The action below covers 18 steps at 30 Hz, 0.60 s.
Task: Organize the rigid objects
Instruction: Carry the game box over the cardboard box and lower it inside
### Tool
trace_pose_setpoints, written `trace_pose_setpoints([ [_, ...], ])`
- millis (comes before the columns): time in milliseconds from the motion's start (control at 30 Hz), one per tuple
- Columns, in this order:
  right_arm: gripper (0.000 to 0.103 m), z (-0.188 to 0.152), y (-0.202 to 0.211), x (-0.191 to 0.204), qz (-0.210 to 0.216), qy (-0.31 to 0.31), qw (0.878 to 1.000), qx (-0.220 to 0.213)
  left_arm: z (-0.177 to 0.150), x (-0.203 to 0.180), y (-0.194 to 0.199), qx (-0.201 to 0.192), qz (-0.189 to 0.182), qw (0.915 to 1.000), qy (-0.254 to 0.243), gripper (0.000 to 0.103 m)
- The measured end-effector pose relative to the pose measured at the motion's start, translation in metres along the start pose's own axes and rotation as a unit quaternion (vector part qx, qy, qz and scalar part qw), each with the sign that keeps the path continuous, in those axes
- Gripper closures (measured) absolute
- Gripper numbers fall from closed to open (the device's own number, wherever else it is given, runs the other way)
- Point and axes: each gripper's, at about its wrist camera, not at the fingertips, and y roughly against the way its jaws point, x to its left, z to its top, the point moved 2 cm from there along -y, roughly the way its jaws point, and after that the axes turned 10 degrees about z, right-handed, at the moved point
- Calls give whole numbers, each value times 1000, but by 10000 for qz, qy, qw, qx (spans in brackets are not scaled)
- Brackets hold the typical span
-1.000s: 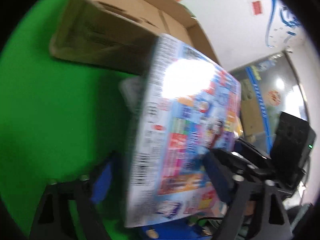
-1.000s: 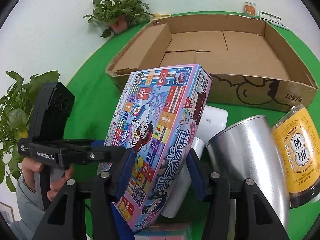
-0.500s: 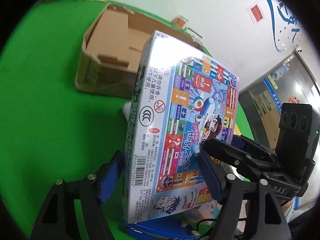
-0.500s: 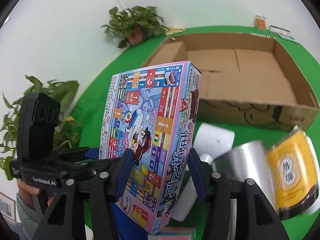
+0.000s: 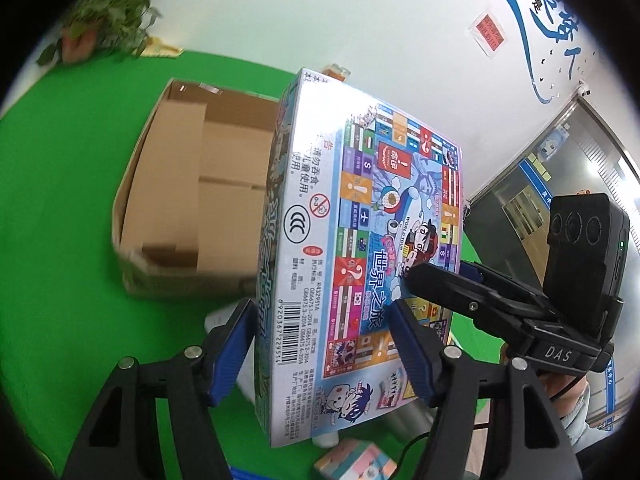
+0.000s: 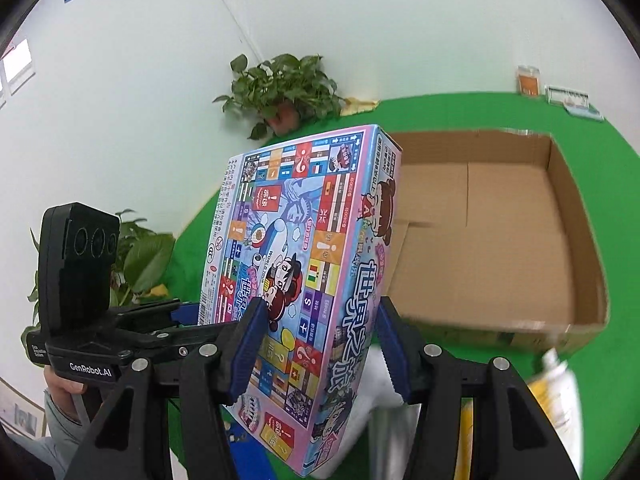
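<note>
A colourful board-game box [image 5: 360, 240] [image 6: 300, 260] hangs upright in the air in front of an open, empty cardboard carton [image 5: 136, 184] [image 6: 576, 216]. My right gripper [image 6: 320, 344] is shut on the box's lower part, one pad on the printed face and one behind it; in the left wrist view it [image 5: 440, 276] reaches in from the right. My left gripper [image 5: 322, 344] straddles the box's barcode edge. Its jaws are closing with the box between them, and a thin gap shows at the left pad [image 5: 232, 352].
Green cloth [image 5: 60, 240] covers the table. Potted plants [image 6: 284, 92] [image 5: 108, 12] stand at the back by the white wall. Below the box lie a white item [image 6: 380, 380], a blurred yellow jar [image 6: 552, 392] and a small pastel box [image 5: 356, 460]. A person's hand [image 6: 64, 392] holds the left gripper.
The game box has risen off the table with both grippers. The carton's inside now shows more fully. The steel cup has dropped out of the right view. My left jaws have narrowed around the box.
</note>
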Motion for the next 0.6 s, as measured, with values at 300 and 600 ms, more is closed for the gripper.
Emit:
trace_pose_setpoints([
  [300, 51, 61, 9, -24, 36, 2, 10000, -20, 15, -14, -4, -91, 131, 9998, -111, 35],
  [600, 50, 99, -37, -59, 248, -61, 9990, 359, 22, -12, -16, 142, 332, 9993, 130, 35],
])
